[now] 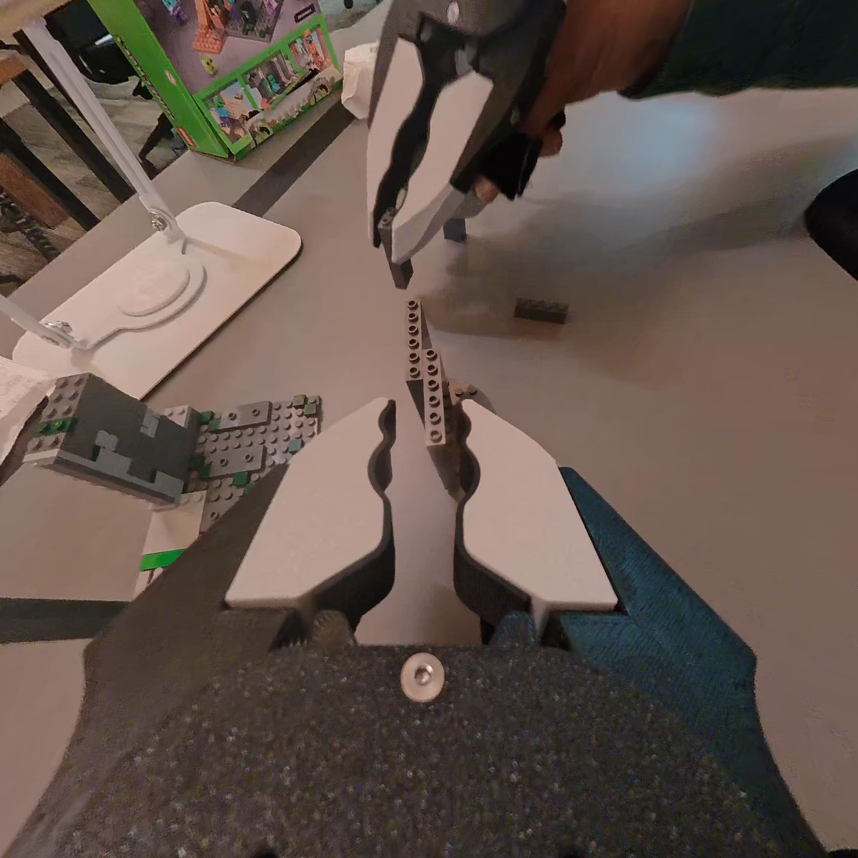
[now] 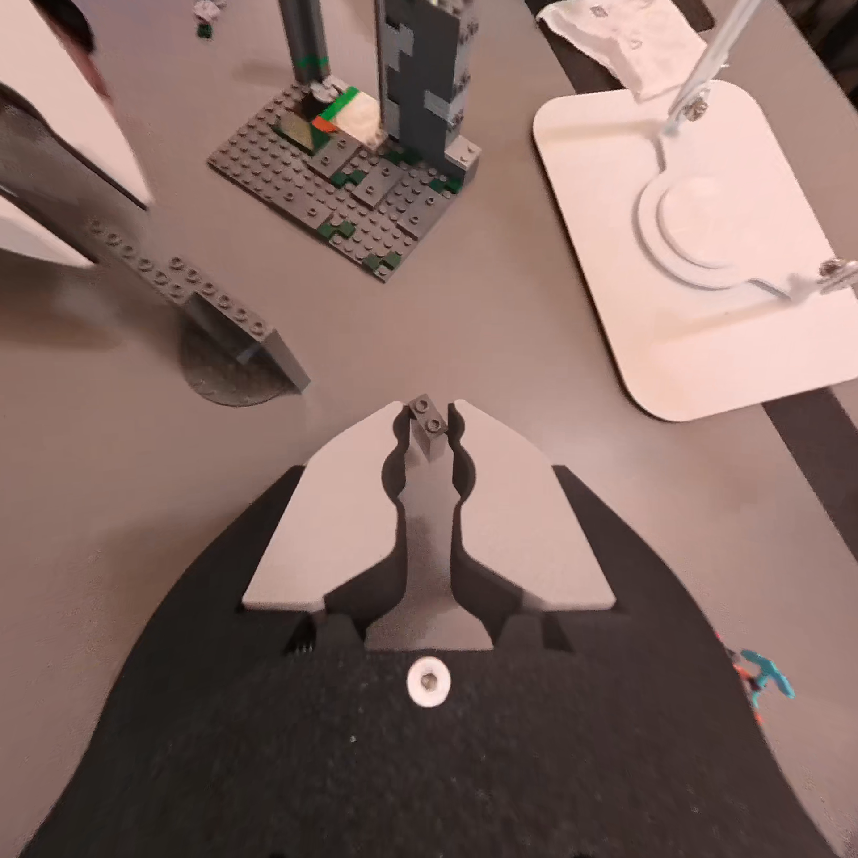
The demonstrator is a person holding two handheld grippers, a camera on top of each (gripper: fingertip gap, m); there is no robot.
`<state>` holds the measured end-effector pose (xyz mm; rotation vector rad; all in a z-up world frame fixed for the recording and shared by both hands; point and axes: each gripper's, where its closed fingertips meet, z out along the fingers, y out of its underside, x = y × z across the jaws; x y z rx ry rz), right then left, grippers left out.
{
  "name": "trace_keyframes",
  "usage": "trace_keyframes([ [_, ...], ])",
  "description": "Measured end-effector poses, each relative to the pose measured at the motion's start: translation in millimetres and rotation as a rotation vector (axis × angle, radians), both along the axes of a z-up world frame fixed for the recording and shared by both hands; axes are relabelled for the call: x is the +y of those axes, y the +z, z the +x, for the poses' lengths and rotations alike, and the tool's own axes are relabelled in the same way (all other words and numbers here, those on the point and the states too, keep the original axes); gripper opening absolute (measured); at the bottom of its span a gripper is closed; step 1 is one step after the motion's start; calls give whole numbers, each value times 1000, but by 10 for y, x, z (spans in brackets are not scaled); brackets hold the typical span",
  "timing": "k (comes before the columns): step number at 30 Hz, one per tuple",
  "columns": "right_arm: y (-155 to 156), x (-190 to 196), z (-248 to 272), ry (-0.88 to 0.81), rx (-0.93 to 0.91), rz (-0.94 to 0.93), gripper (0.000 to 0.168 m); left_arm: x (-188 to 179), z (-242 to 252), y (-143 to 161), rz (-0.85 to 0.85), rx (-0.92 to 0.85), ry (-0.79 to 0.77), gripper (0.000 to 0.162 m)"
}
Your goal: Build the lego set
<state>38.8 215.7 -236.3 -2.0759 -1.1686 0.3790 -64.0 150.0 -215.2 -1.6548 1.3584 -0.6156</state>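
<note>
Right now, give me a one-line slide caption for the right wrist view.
Right gripper pinches a small dark grey brick above the table, near the grey baseplate build.

white lamp base (image 2: 724,297), crumpled white bag (image 2: 622,42)

Black speckled tongs (image 2: 427,418), pale grey wavy-edged fingers (image 2: 325,510), silver screw (image 2: 428,681), dark sleeve (image 1: 743,46)

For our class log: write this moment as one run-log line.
left gripper: holds grey brick assembly | right gripper: shut on small dark brick | bricks apart
</note>
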Motion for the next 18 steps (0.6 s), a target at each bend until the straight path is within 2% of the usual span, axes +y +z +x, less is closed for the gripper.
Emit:
trace_keyframes([
  [4,-148,-27,25,-18,-42,35,15,29,-4,-6,-18,-22,8,23],
  [18,-143,0,21,-18,-54,33,21,27,19,-96,-47,-14,4,23],
])
